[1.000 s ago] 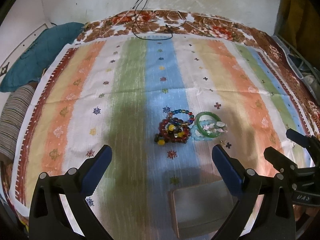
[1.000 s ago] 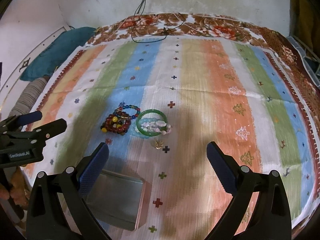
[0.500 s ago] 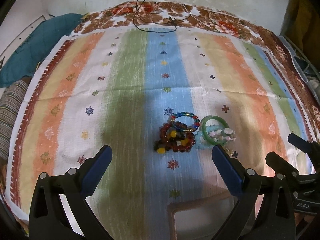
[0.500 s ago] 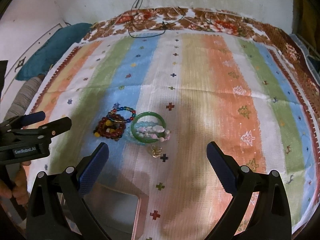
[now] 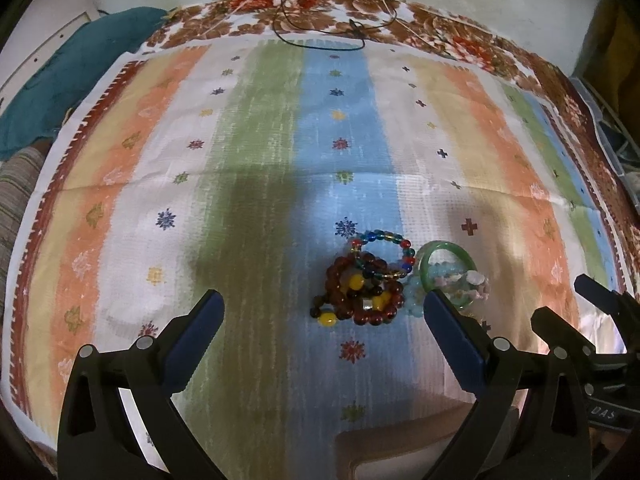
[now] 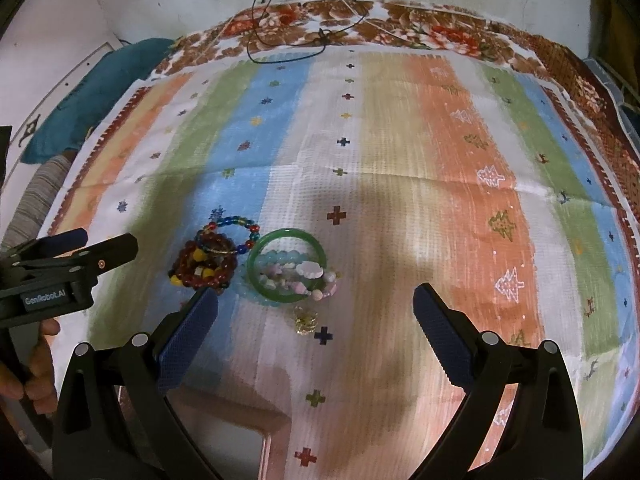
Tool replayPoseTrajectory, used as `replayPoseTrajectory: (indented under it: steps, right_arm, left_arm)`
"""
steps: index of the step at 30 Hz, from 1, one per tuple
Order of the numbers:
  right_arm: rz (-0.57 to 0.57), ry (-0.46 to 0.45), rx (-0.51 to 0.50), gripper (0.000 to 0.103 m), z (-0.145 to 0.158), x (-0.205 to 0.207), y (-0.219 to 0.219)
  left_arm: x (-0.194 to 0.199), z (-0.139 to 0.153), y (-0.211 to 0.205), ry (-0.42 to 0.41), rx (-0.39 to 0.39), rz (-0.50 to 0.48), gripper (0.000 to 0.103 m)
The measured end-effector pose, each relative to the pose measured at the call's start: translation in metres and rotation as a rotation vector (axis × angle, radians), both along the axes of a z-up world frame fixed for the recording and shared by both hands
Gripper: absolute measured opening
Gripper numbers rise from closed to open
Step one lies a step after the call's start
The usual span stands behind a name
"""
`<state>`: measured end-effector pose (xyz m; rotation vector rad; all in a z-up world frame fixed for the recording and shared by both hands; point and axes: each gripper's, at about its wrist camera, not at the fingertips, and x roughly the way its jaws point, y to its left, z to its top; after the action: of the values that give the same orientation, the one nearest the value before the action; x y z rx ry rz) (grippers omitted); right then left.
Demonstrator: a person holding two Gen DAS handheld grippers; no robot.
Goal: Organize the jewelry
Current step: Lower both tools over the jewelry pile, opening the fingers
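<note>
Spread wide and empty, the left gripper [image 5: 323, 312], blue-padded fingers [image 5: 196, 336] hovering above the striped cloth [image 5: 256, 160]. Equally wide and empty, the right gripper [image 6: 316, 304], poised over the same cloth. Heaped on the blue stripe just ahead of the left gripper, a dark red bead bracelet [image 5: 360, 292] with yellow beads, overlapped at its far edge by a multicolour glass-bead bracelet [image 5: 384, 248]. Touching that heap on its right side, a green bangle [image 6: 286, 266] with pale blue beads [image 6: 280, 258] and a pink-and-white bead strand [image 6: 304, 276] lying inside and across it. Just in front of the bangle, apart from it, a small gold-coloured piece [image 6: 306, 318], too blurred to identify. At the near edge, partly cut off, the rim of a box [image 5: 400, 436]. Readable in white on the left gripper's body from the right wrist view: "GenRobot.AI"; gripping its handle below, a hand [image 6: 38, 368]. Across the far floral border, a black cord [image 5: 320, 28].
</note>
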<state>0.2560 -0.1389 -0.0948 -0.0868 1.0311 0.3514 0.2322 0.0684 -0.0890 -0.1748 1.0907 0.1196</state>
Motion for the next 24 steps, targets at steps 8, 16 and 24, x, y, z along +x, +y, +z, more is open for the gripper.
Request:
replayPoseTrajectory:
  steps: [8, 16, 24]
  right_arm:
    - [-0.005, 0.032, 0.015, 0.099, -0.012, 0.014, 0.003]
    - [-0.006, 0.034, -0.028, 0.099, -0.023, 0.027, 0.01]
    - [-0.01, 0.06, -0.023, 0.098, -0.03, 0.041, 0.014]
  left_arm:
    - [0.014, -0.013, -0.007, 0.016, 0.01, -0.03, 0.097]
    - [0.035, -0.03, -0.005, 0.047, 0.021, -0.036, 0.097]
    - [0.047, -0.041, -0.013, 0.065, 0.055, -0.06, 0.094]
